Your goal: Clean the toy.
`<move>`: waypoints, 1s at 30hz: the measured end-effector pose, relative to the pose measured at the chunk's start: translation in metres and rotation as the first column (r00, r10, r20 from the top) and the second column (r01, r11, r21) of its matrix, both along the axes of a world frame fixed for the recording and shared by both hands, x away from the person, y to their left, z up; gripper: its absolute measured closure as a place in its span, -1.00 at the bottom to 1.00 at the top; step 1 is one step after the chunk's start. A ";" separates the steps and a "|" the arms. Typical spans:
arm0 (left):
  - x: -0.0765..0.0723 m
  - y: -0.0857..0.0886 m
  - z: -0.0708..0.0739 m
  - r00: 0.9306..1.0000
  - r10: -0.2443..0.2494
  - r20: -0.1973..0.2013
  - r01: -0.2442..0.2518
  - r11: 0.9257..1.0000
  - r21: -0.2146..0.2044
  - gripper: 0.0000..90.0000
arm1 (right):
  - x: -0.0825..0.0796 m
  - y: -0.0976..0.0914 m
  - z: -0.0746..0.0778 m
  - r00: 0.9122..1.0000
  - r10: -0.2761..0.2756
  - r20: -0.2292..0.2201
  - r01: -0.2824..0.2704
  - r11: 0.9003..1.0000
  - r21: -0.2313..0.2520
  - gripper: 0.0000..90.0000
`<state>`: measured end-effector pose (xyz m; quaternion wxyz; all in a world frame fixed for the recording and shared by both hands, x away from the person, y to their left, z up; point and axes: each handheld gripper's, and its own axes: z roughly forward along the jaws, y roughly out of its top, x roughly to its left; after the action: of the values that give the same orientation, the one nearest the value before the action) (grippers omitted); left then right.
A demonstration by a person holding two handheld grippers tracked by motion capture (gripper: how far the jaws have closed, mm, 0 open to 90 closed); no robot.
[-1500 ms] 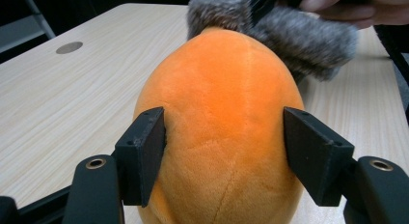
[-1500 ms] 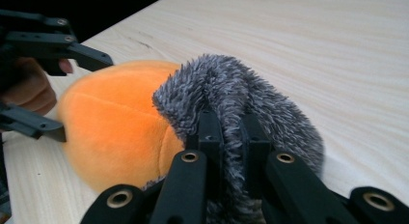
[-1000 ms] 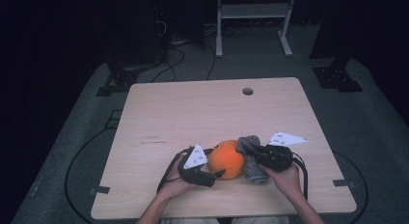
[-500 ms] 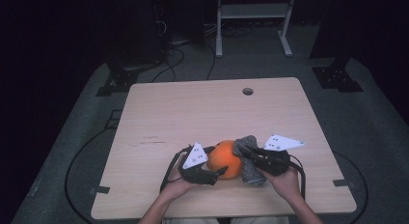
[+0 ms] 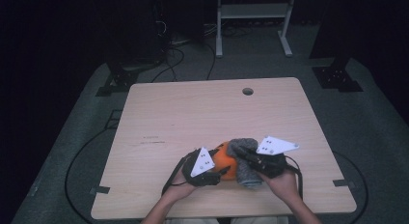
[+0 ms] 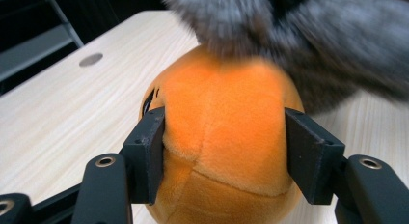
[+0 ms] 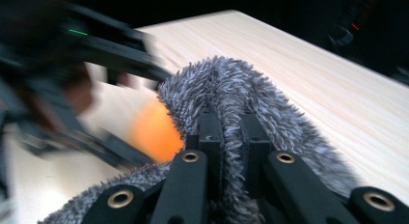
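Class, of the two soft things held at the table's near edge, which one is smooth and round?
The orange plush ball, squeezed by the left gripper; the grey cloth is shaggy.

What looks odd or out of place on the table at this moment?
Nothing is spilled or damaged. The one odd thing: the grey fuzzy cloth, pinched by the right gripper, lies draped over the orange plush ball, while the left gripper has just closed its jaws and presses on the ball's sides.

My plush ball [image 6: 226, 137] is bright orange; the fuzzy cloth [image 7: 251, 93] is mottled grey; my gripper jaws are matte black; the table [image 5: 193, 118] is pale wood grain.
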<state>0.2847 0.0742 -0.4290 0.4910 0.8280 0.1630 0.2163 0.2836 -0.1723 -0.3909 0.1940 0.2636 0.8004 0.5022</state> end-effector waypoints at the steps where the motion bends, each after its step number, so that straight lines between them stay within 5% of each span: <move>1: 0.001 0.003 -0.001 1.000 0.008 -0.004 -0.008 1.000 0.003 -0.16 | 0.006 -0.009 -0.003 0.999 -0.027 -0.036 0.028 1.000 0.013 0.83; 4: 0.007 0.010 -0.002 0.999 0.020 -0.038 -0.020 1.000 -0.004 -0.18 | 0.015 -0.019 -0.017 0.994 -0.043 -0.100 0.047 0.998 0.038 0.83; 8: 0.016 0.016 0.003 0.983 0.000 -0.183 -0.026 0.990 -0.142 -0.64 | 0.012 -0.007 -0.018 0.996 -0.023 -0.091 0.027 0.999 0.034 0.83; 12: 0.016 0.019 0.000 0.987 0.006 -0.160 -0.025 0.992 -0.122 -0.45 | 0.008 0.001 -0.018 0.998 0.002 -0.070 0.000 1.000 0.018 0.83; 14: 0.014 0.020 -0.001 0.990 0.009 -0.143 -0.024 0.995 -0.102 -0.35 | 0.014 -0.007 -0.022 0.994 -0.003 -0.110 0.009 0.998 0.054 0.83; 18: 0.013 0.019 -0.003 0.993 -0.005 -0.121 -0.004 0.997 -0.071 -0.24 | 0.022 -0.021 -0.028 0.987 -0.071 -0.144 0.076 0.997 0.031 0.83; 21: 0.010 0.017 -0.003 0.995 -0.027 -0.095 0.023 0.999 -0.044 -0.22 | 0.020 -0.022 -0.021 0.992 -0.045 -0.116 0.054 0.995 0.080 0.83; 23: 0.010 0.017 -0.003 0.995 -0.031 -0.091 0.027 0.999 -0.038 -0.22 | 0.020 -0.016 -0.019 0.994 -0.030 -0.104 0.036 0.997 0.063 0.83; 30: 0.012 0.021 -0.004 0.994 -0.046 -0.098 0.042 0.998 -0.040 -0.22 | 0.029 -0.031 -0.034 0.976 -0.064 -0.207 0.075 0.996 0.044 0.83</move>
<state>0.2967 0.0950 -0.4326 0.5024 0.8317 0.1730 0.1610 0.3123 -0.2032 -0.4253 0.1210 0.3468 0.7932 0.4858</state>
